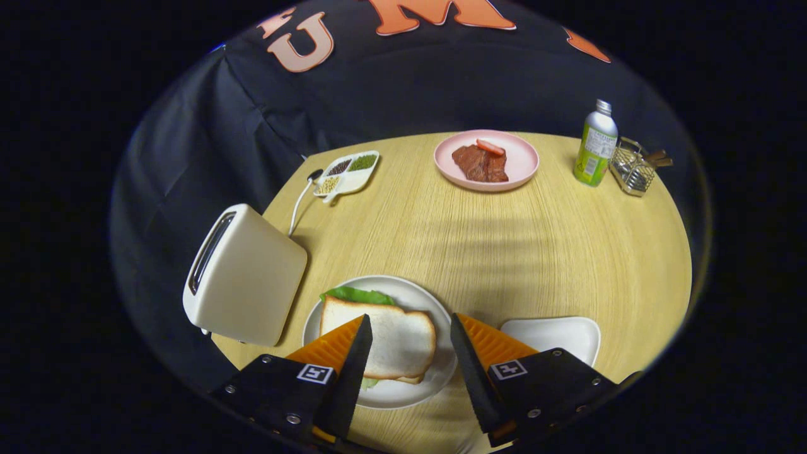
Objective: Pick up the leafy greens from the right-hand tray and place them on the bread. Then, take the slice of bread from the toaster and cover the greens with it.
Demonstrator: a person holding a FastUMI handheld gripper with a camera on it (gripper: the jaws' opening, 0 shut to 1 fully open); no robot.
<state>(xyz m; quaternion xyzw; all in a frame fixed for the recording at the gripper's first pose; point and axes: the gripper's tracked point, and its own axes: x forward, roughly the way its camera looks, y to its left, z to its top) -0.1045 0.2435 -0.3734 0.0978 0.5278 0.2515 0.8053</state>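
A slice of bread [391, 337] lies on top of the leafy greens [357, 295], whose green edge sticks out behind it, all on a white round plate [421, 296]. Another bread edge peeks out underneath. My gripper [410, 325] hangs open above the plate, its fingers spread on either side of the bread's near right part and holding nothing. The cream toaster [243, 277] stands to the left of the plate, its slots facing away to the left. The white right-hand tray [555, 333] sits beside the right finger with no food on it.
At the far side of the wooden round table [504, 239] rests a pink plate [517, 167] with meat and a sausage. A green bottle [596, 145] and a wire holder [632, 167] stand far right. A small divided dish [348, 173] of seeds lies far left, near the toaster cord.
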